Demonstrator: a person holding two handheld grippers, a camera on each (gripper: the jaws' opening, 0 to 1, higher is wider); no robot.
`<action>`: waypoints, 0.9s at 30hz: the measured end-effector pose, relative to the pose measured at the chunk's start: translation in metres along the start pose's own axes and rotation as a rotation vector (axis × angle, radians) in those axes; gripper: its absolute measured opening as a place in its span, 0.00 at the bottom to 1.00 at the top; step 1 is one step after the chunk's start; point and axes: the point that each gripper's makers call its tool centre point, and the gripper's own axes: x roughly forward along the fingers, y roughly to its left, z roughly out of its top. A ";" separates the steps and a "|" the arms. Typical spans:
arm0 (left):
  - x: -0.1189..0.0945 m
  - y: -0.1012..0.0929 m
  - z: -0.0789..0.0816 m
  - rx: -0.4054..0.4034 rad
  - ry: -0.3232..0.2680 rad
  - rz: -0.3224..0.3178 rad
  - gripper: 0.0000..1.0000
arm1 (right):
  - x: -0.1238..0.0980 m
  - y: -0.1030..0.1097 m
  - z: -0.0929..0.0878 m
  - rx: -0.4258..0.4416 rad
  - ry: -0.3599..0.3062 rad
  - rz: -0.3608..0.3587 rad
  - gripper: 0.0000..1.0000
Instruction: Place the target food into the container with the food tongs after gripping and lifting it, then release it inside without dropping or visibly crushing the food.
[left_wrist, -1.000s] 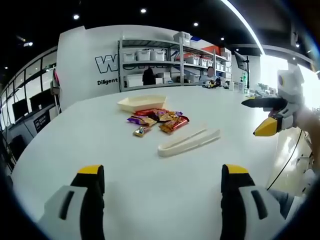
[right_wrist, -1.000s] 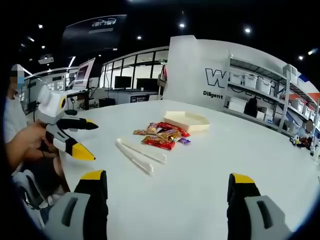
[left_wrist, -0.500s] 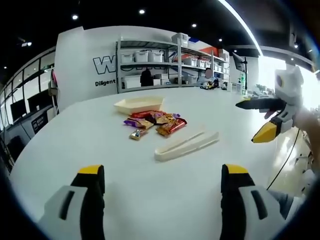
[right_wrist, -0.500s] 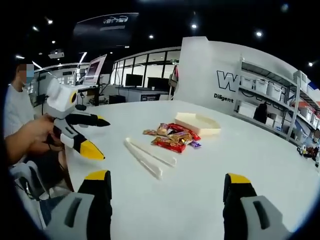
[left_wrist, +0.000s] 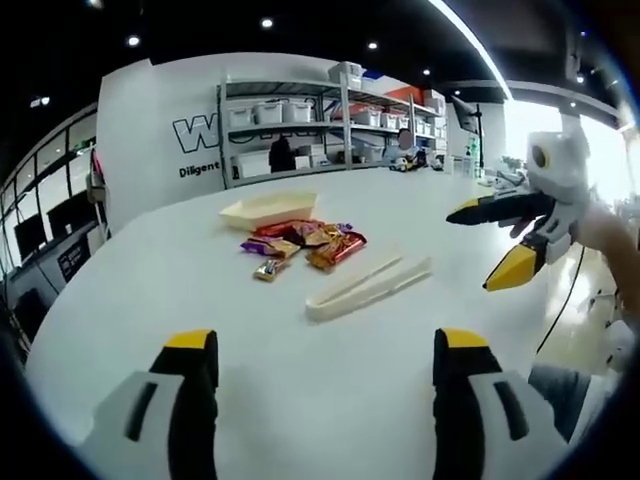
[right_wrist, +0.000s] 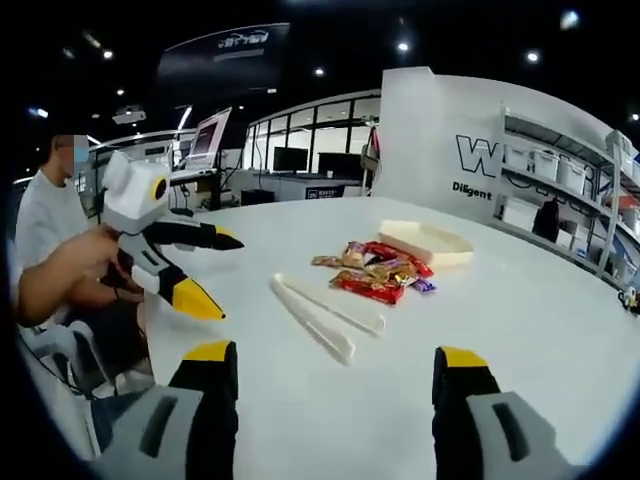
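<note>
White food tongs (left_wrist: 368, 285) lie flat on the white round table (left_wrist: 150, 290), in front of a pile of wrapped snacks (left_wrist: 300, 240). Behind the pile stands a shallow cream container (left_wrist: 270, 208). My left gripper (left_wrist: 322, 350) stands open over the near table edge, holding nothing. My right gripper (left_wrist: 478, 248) comes in from the right, open and empty, a short way from the tongs. In the right gripper view my right gripper (right_wrist: 335, 358) is open, with the tongs (right_wrist: 325, 315), snacks (right_wrist: 378, 275) and container (right_wrist: 425, 242) ahead. The left gripper (right_wrist: 228, 277) hovers open at the left.
Metal shelves with white bins (left_wrist: 300, 125) stand against the far wall behind the table. A person in a white shirt (right_wrist: 50, 215) is at the table's left edge in the right gripper view, a hand (right_wrist: 85, 255) on the left gripper. Desks with monitors (right_wrist: 215, 135) stand beyond.
Both grippers have edged closer to the tongs, each showing larger and further inward in the other's view. Tongs, snacks and container have not moved. Both stay open.
</note>
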 end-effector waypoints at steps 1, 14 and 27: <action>0.000 0.001 0.000 0.001 0.000 0.003 0.86 | 0.000 0.000 0.001 -0.004 -0.004 -0.001 0.74; 0.002 -0.006 0.002 -0.034 -0.022 -0.042 0.74 | -0.001 -0.004 -0.001 -0.028 -0.022 -0.004 0.61; 0.004 0.000 -0.002 -0.044 -0.035 -0.044 0.65 | 0.006 -0.002 0.010 -0.018 -0.081 0.020 0.55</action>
